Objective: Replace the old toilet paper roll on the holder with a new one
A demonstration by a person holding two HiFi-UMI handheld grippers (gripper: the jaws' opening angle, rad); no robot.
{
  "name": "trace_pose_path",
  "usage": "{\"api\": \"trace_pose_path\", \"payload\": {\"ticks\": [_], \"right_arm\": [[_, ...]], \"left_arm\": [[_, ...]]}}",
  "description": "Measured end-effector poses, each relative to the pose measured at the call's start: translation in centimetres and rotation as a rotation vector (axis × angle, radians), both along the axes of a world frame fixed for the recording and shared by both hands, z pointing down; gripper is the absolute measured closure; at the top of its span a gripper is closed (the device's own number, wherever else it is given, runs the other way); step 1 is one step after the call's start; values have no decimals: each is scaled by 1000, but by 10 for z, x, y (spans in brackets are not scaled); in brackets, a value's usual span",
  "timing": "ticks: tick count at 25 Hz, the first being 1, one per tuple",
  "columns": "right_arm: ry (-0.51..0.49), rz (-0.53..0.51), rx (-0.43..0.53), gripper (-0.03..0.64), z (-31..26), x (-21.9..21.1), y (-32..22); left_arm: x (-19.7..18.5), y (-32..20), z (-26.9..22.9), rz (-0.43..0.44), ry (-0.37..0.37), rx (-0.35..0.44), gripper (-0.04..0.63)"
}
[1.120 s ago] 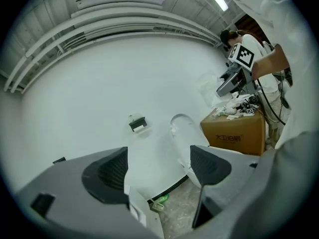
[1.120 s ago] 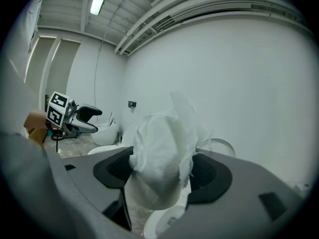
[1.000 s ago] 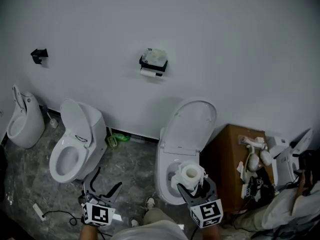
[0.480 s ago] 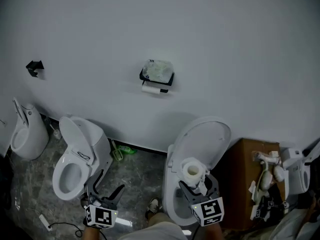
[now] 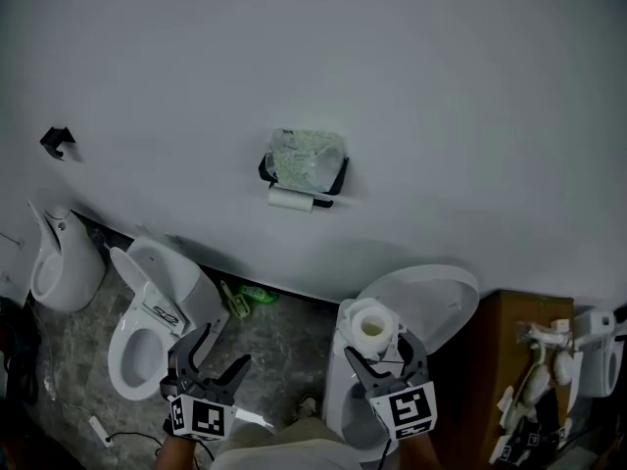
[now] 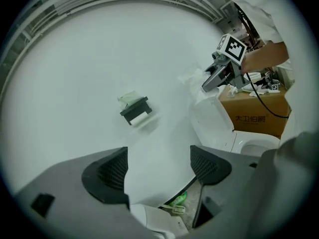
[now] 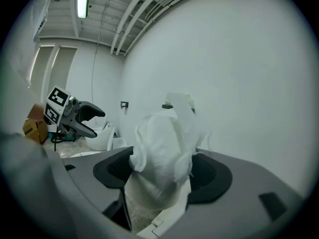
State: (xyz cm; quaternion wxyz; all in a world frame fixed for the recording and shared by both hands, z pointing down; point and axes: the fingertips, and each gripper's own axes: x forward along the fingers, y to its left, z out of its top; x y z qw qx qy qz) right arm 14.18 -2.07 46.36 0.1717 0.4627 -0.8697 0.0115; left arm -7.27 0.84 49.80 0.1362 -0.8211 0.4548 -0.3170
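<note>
A black wall holder (image 5: 304,169) carries a plastic-wrapped bundle on its top shelf and a small, thin old roll (image 5: 291,200) underneath. In the left gripper view the holder (image 6: 134,108) lies ahead on the white wall. My right gripper (image 5: 382,352) is shut on a new white toilet paper roll (image 5: 371,326), held upright low in the head view, well below the holder. That roll (image 7: 162,153) fills the right gripper view and hides most of the holder. My left gripper (image 5: 220,349) is open and holds nothing, down at the lower left.
A toilet with its raised lid (image 5: 431,302) stands under the right gripper. Another toilet (image 5: 147,311) and a white fixture (image 5: 59,262) stand at the left. A cardboard box (image 5: 509,360) sits at the right. A black hook (image 5: 56,140) is on the wall.
The holder has grown larger and slid lower in the head view as the view neared the wall. Both grippers keep their states, the right one still gripping the new roll.
</note>
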Motion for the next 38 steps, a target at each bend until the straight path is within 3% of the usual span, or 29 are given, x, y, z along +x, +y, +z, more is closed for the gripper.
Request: {"api": "trace_pose_path", "payload": {"ticks": [9, 20, 30, 38], "right_arm": [[19, 14, -1, 291, -4, 11, -38], [74, 138, -25, 291, -5, 7, -80], [142, 186, -32, 291, -4, -6, -114], [161, 233, -45, 291, -2, -4, -125]], "left_arm": [[40, -82, -14, 80, -23, 51, 221], [53, -173, -19, 214, -43, 85, 221], [66, -241, -17, 290, -225, 191, 221], [76, -280, -15, 274, -393, 177, 222]]}}
